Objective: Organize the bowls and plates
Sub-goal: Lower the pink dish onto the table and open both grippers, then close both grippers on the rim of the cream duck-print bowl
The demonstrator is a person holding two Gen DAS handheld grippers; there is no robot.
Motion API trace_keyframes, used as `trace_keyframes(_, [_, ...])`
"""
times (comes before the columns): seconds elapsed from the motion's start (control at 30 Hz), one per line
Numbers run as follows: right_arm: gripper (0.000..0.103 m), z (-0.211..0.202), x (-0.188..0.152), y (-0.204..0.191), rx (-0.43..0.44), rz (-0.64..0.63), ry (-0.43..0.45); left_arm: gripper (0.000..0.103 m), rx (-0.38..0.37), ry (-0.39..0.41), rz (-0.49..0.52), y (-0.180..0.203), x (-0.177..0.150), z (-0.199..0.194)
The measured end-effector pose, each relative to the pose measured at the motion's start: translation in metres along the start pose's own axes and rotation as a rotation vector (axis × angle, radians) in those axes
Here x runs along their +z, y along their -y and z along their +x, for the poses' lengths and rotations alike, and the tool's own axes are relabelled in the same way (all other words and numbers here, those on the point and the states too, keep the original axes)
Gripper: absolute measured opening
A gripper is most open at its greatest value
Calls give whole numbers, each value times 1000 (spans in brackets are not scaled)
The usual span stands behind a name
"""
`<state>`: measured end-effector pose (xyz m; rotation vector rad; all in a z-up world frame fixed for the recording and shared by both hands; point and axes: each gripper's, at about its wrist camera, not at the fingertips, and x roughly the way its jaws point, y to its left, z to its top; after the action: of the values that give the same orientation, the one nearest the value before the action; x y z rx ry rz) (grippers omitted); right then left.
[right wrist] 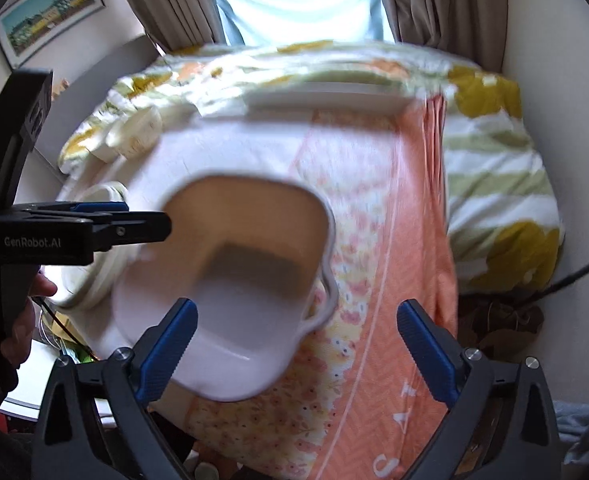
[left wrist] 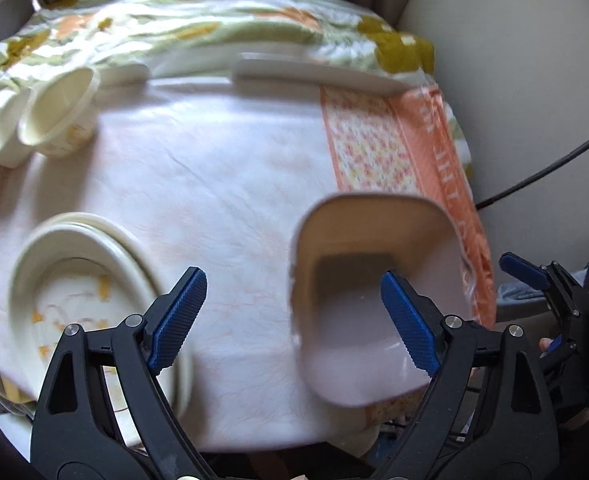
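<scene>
Left wrist view first: the left gripper (left wrist: 294, 316) hangs above the table (left wrist: 222, 168) with its fingers (left wrist: 180, 320) spread wide and nothing between the pads. The square bowl (left wrist: 378, 304) sits on the cloth toward the table's right edge, near the front; one blue pad overlaps it in the picture, but whether it touches I cannot tell. At the front left corner lies the stack of plates (left wrist: 90, 292), round and rimmed. Toward the back left edge stand two cups (left wrist: 50, 116), and along the back edge lies a flat rectangular tray (left wrist: 314, 74). The right gripper shows at the far right of this view, off the table's edge.

My read: the bowl looks just set down, so one placement is closing out. The next move calls for picking another piece, likely from the back edge, and coming in level with its rim.

Right wrist view now: the right gripper (right wrist: 296, 344) also has its fingers (right wrist: 424, 352) stretched apart, gripping nothing. The square bowl lies below and ahead of the inner pad, free on the cloth, just beside the plate stack, which peeks out at the table's left side. The left gripper crosses in from the left, a hand (right wrist: 22, 304) under its handle. The picture is blurred, so fine contact stays uncertain.
</scene>
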<state>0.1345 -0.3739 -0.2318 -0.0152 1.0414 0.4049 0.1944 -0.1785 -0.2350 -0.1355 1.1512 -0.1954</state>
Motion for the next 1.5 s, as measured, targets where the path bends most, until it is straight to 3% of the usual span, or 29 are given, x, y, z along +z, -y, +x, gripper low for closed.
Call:
trace_keyframes(0.23, [100, -66, 55, -46, -22, -89, 120, 88, 77, 197, -99, -56, 13, -105])
trace_keyframes(0.37, [100, -88, 91, -82, 47, -70, 193, 88, 127, 294, -160, -98, 17, -154])
trace_keyframes(0.47, [100, -92, 114, -115, 49, -80, 237, 88, 153, 351, -194, -133, 18, -177])
trace_keyframes(0.6, [100, -77, 142, -158, 104, -79, 291, 88, 167, 364, -226, -183, 29, -185])
trace_keyframes(0.7, [100, -48, 164, -180, 125, -26, 261, 88, 154, 335, -282, -231, 43, -173])
trace_keyframes(0.83, [99, 12, 194, -201, 147, 43, 156, 85, 59, 248, -332, -281, 64, -136])
trace_keyframes(0.9, [98, 43, 204, -208, 126, 58, 95, 77, 19, 192, -354, -300, 76, -107])
trace_keyframes(1.0, [92, 99, 219, -216, 118, 74, -26, 57, -64, 95, -398, -322, 90, -60])
trace_keyframes(1.1, [79, 148, 224, -215, 115, 97, -120, 48, -109, 0, -393, -328, 99, -13])
trace_keyframes(1.17, [62, 176, 225, -214, 115, 108, -169, 45, -123, -36, -378, -329, 104, 10])
trace_keyframes(1.33, [49, 217, 228, -211, 96, 111, -245, 36, -143, -82, -356, -332, 113, 43])
trace_keyframes(1.5, [33, 233, 229, -210, 94, 103, -279, 18, -150, -101, -340, -335, 121, 56])
